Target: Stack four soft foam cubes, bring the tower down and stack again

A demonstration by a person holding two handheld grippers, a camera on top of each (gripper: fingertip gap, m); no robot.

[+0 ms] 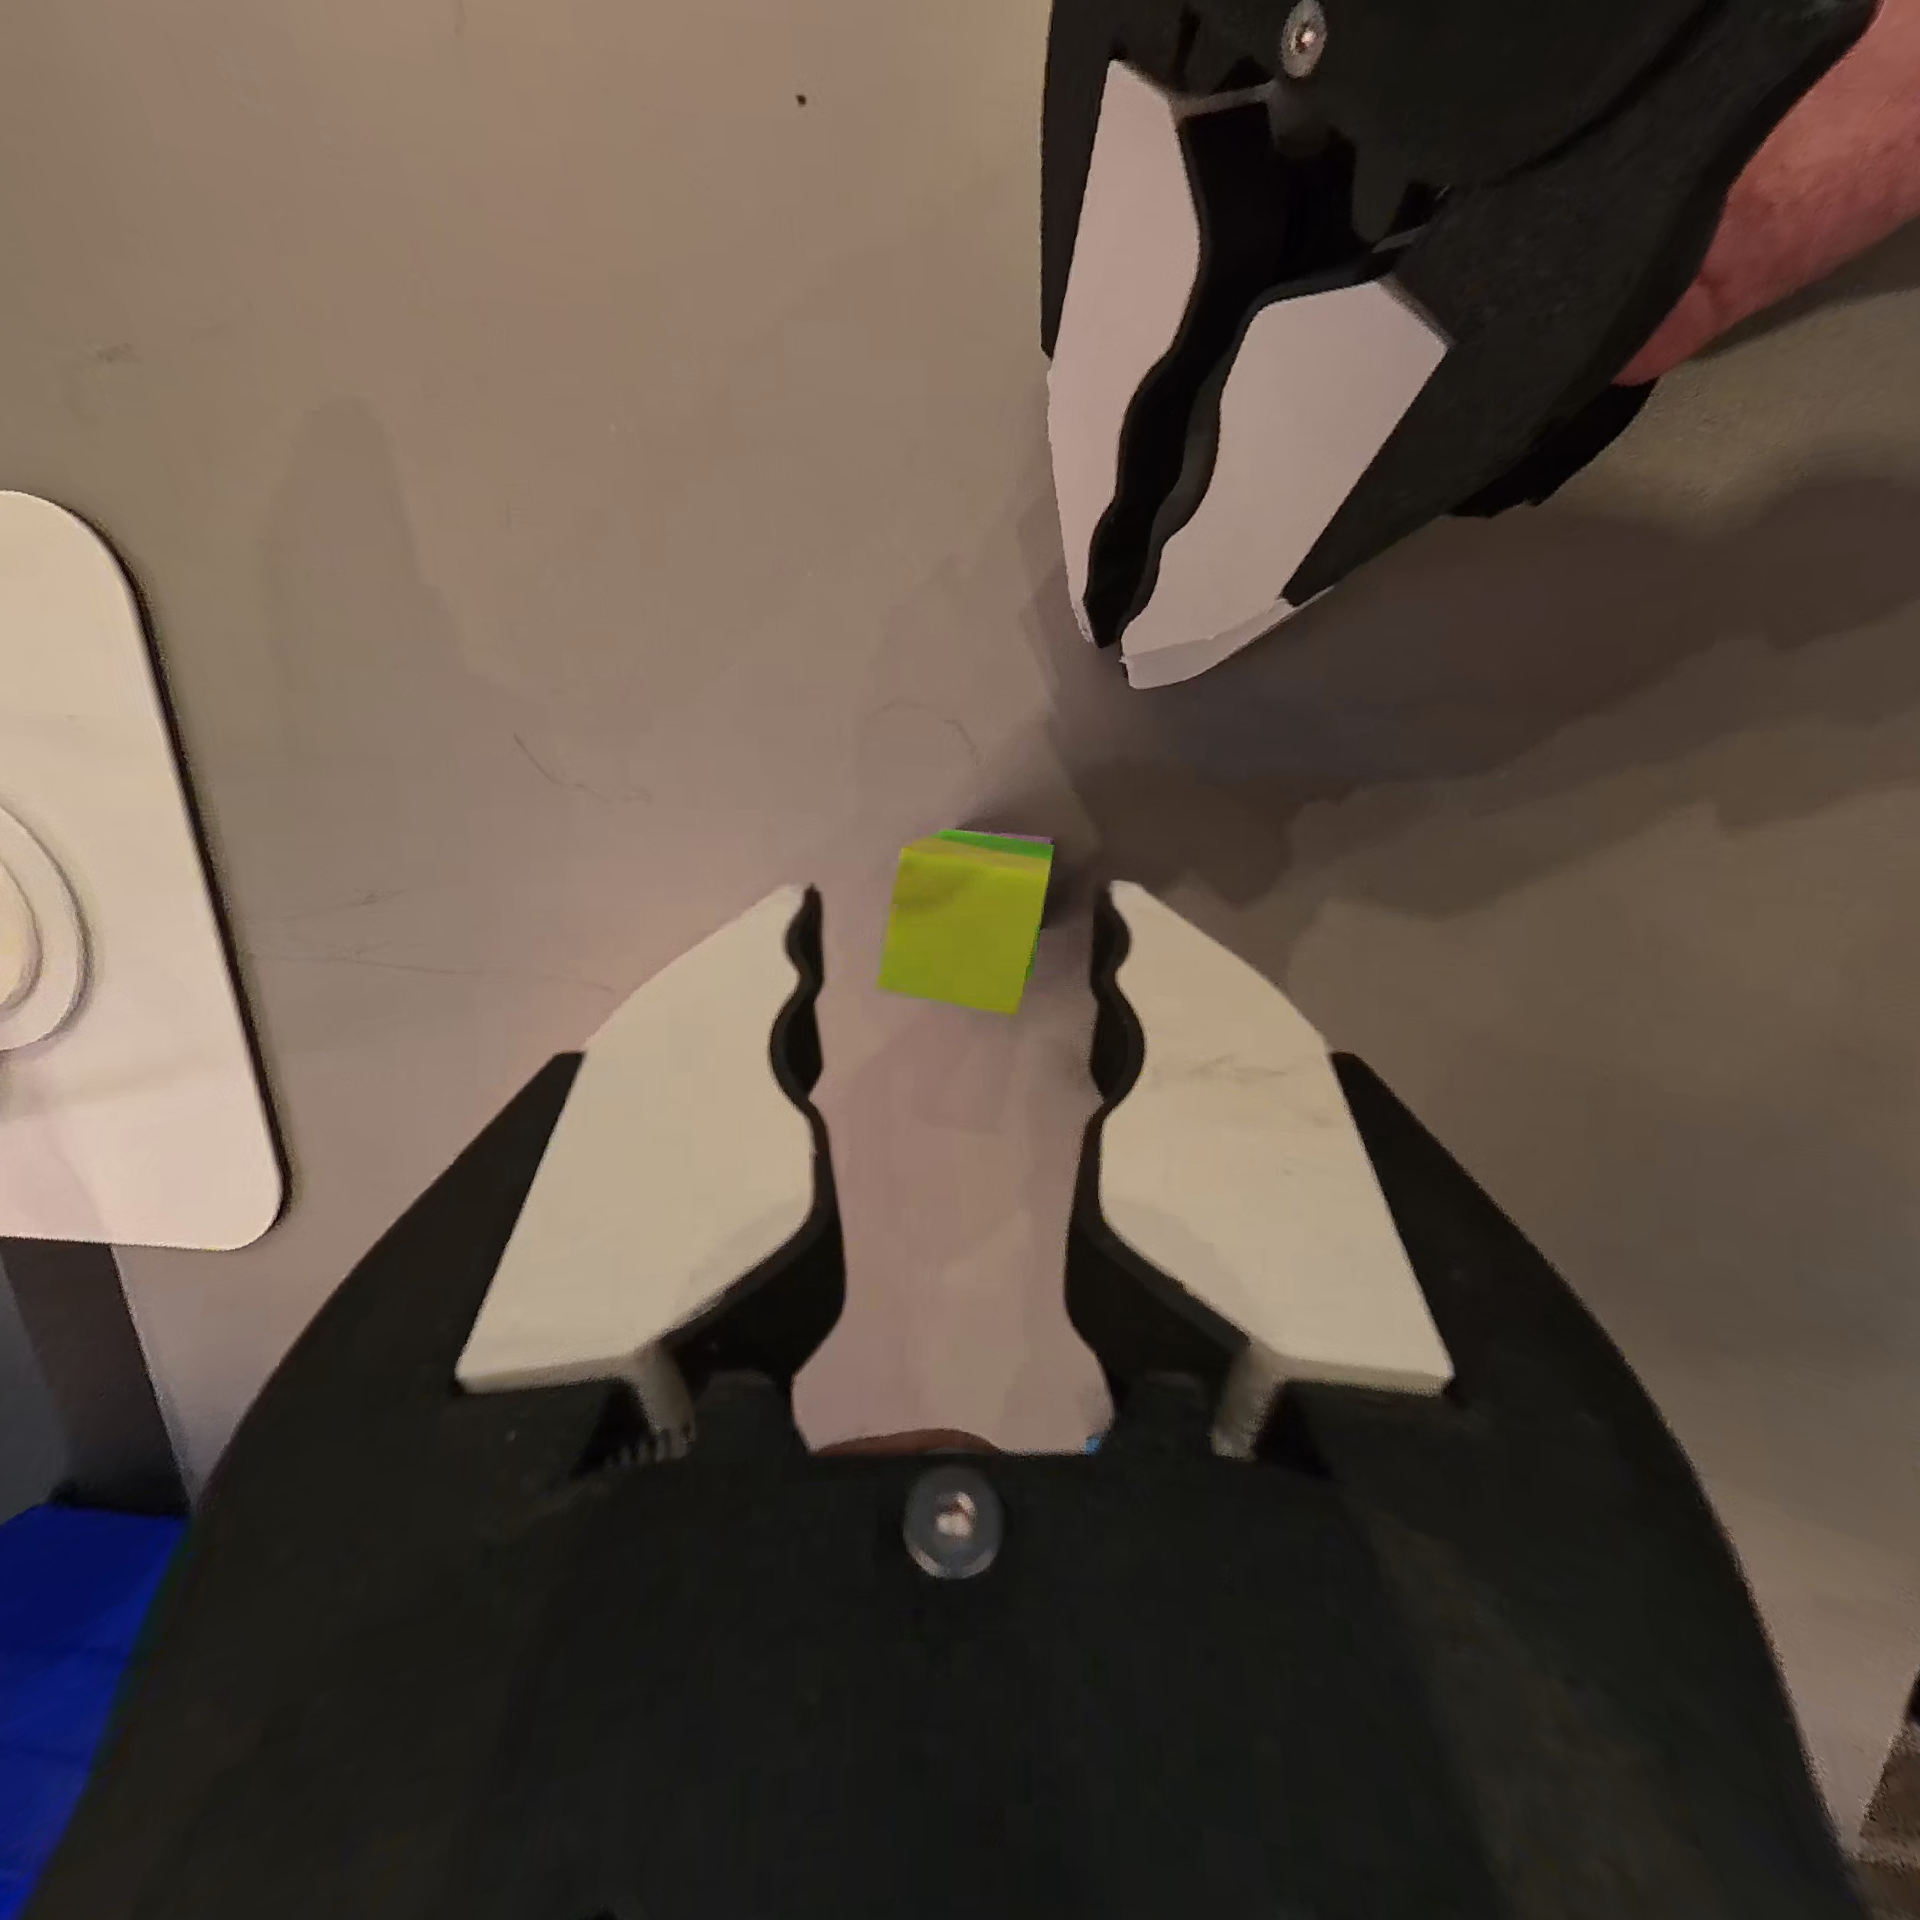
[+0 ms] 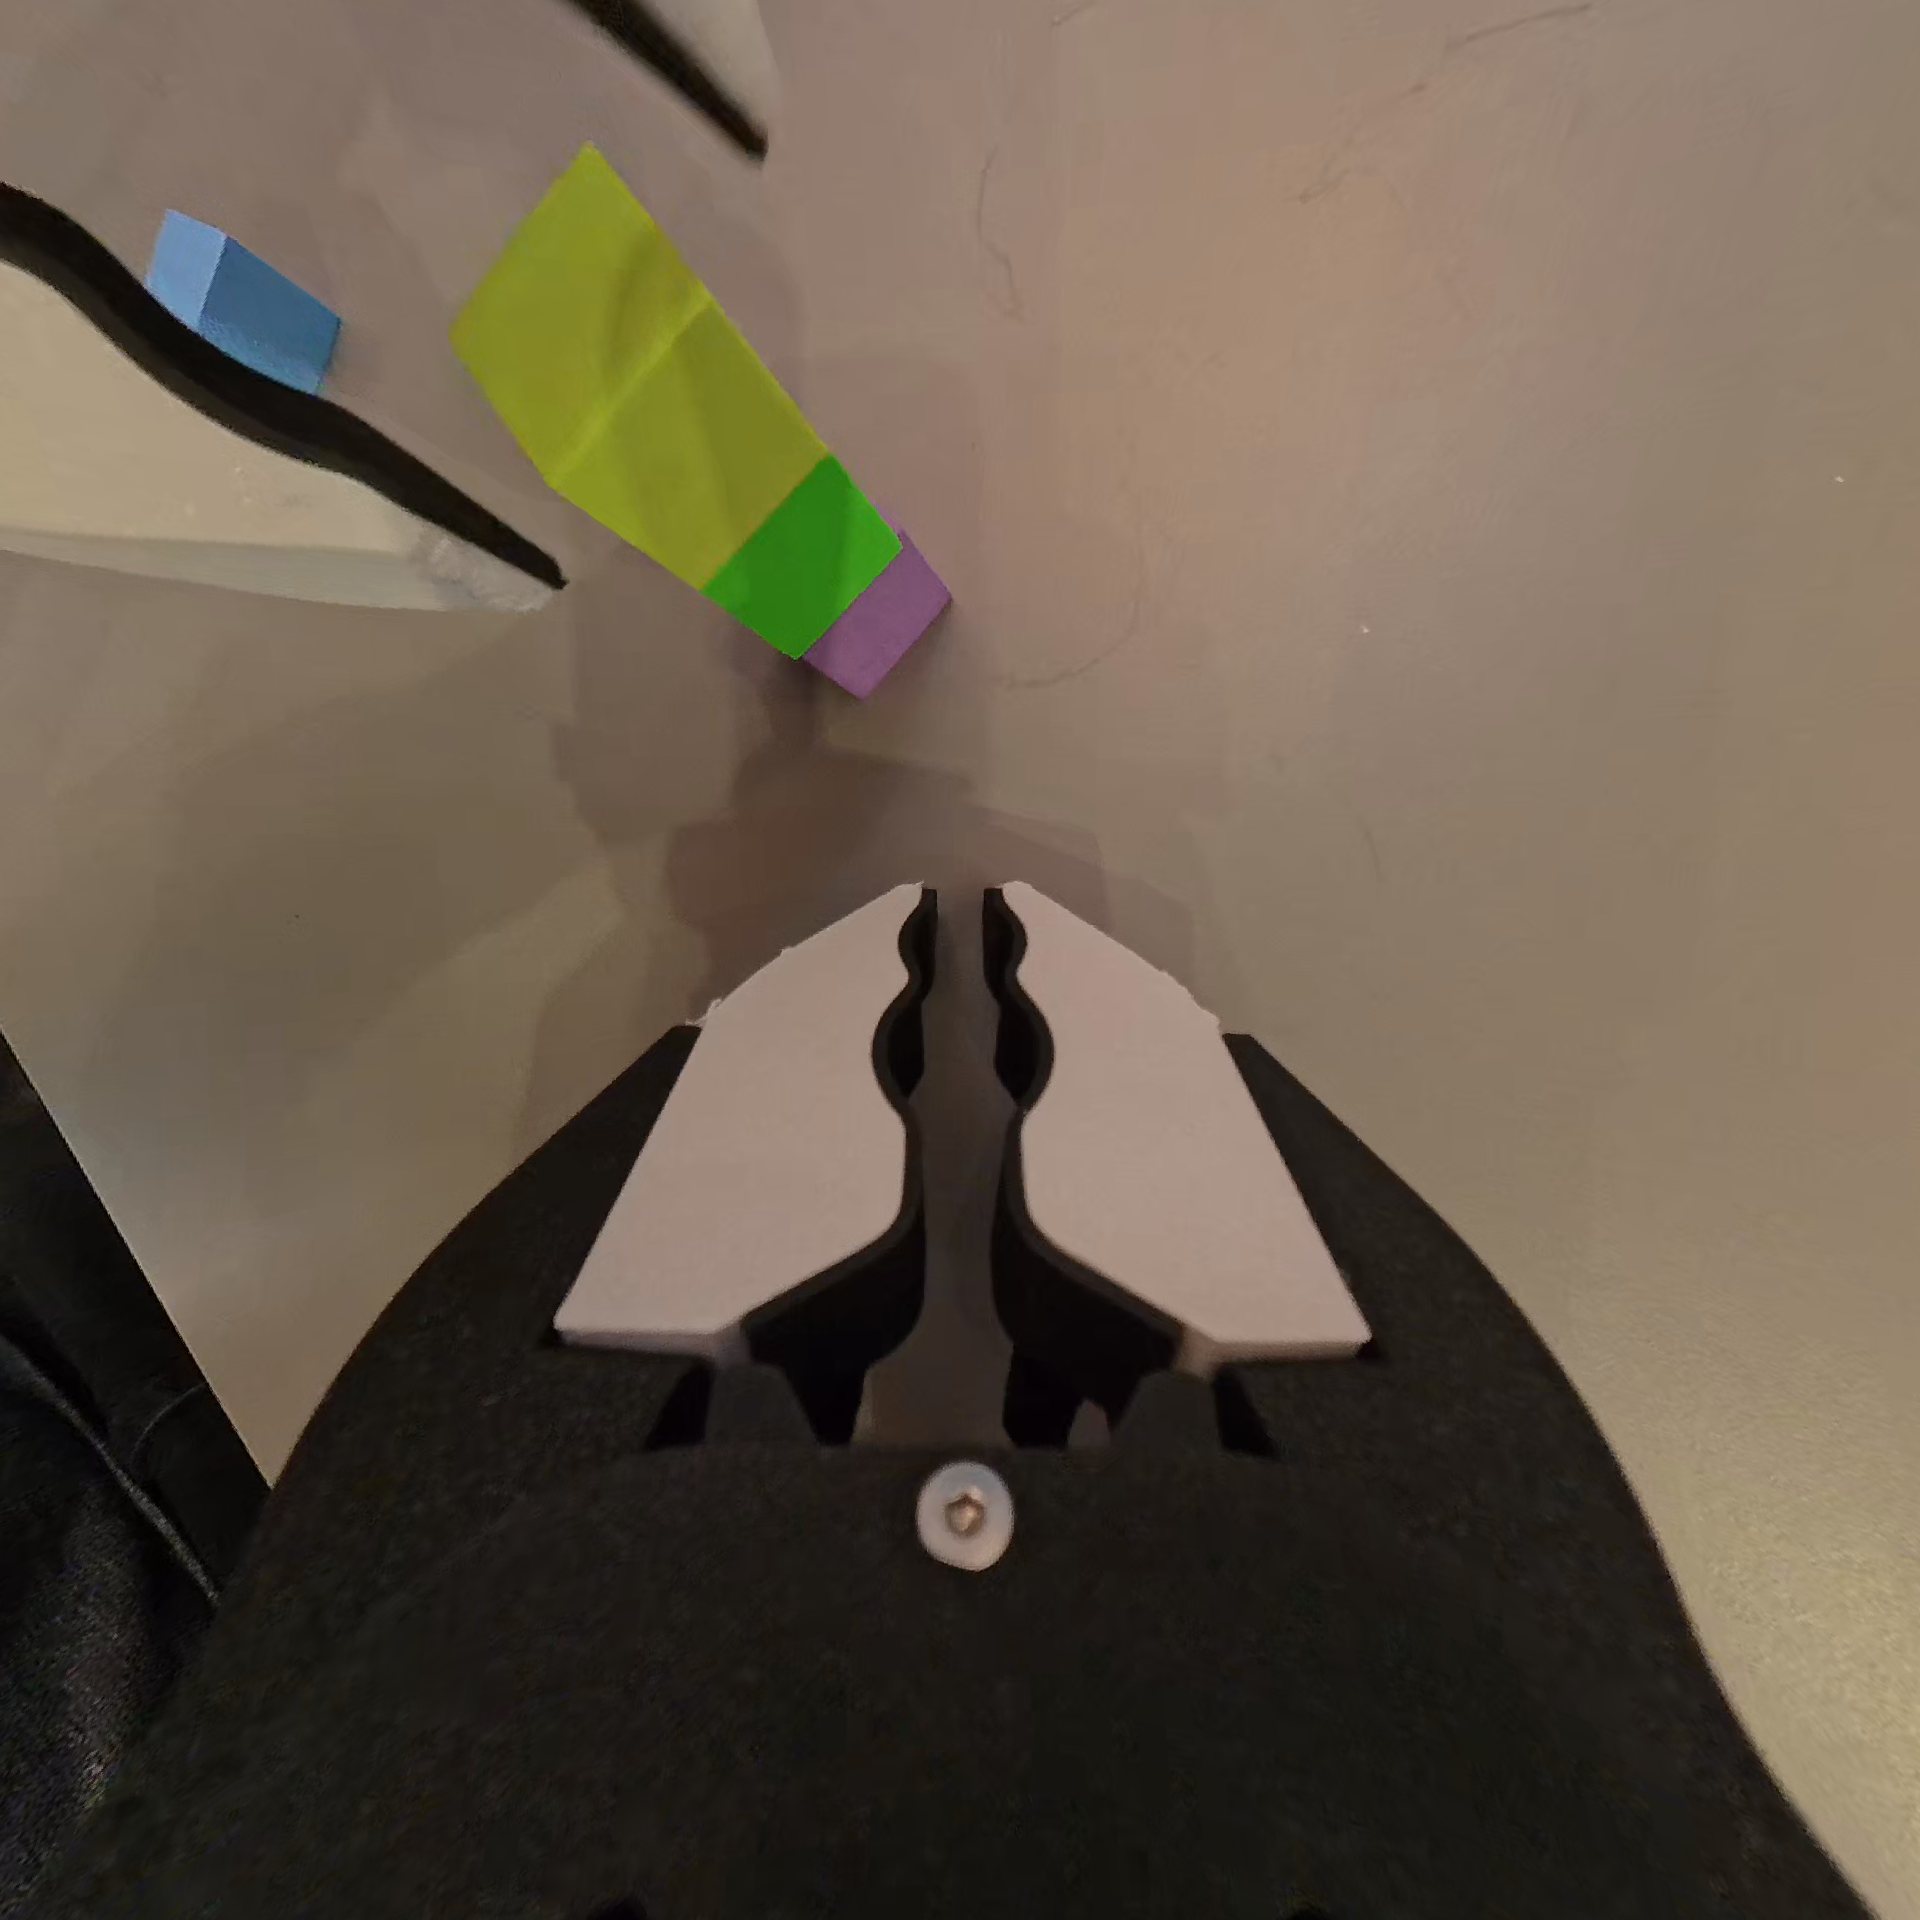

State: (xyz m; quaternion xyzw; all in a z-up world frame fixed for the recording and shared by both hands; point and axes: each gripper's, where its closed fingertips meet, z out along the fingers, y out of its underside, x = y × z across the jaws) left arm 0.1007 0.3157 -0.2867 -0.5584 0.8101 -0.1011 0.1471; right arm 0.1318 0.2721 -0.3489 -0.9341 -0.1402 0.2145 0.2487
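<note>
Closest to the left wrist camera, the left gripper (image 1: 961,914) points down at the grey table (image 1: 520,520) with its jaws spread wide and nothing between the pads; a clear strip of table shows on each side of the yellow-green cube (image 1: 961,935) below them, so neither pad presses on it. That cube is the top of a tower: thin edges of green and purple peek out behind its far rim. Just beyond the tower, the right gripper (image 1: 1117,634) hangs in from the upper right, held by a hand (image 1: 1808,208), its tips almost together and bare. At the left edge lies a white board (image 1: 114,883) with rounded corners, and a blue bin (image 1: 73,1704) shows in the lower left corner.

Seen from the right wrist, the right gripper (image 2: 958,899) shows only a narrow slit between its pads, with nothing in it. Farther on stands the tower, well apart from those tips: a purple cube (image 2: 883,623) on the table, a green cube (image 2: 805,556) on it, then two yellow-green cubes (image 2: 634,374) above. Past the tower, one finger (image 2: 260,457) of the left gripper crosses the upper left, and a blue cube (image 2: 249,301) lies on the table behind it, apart from the stack.
</note>
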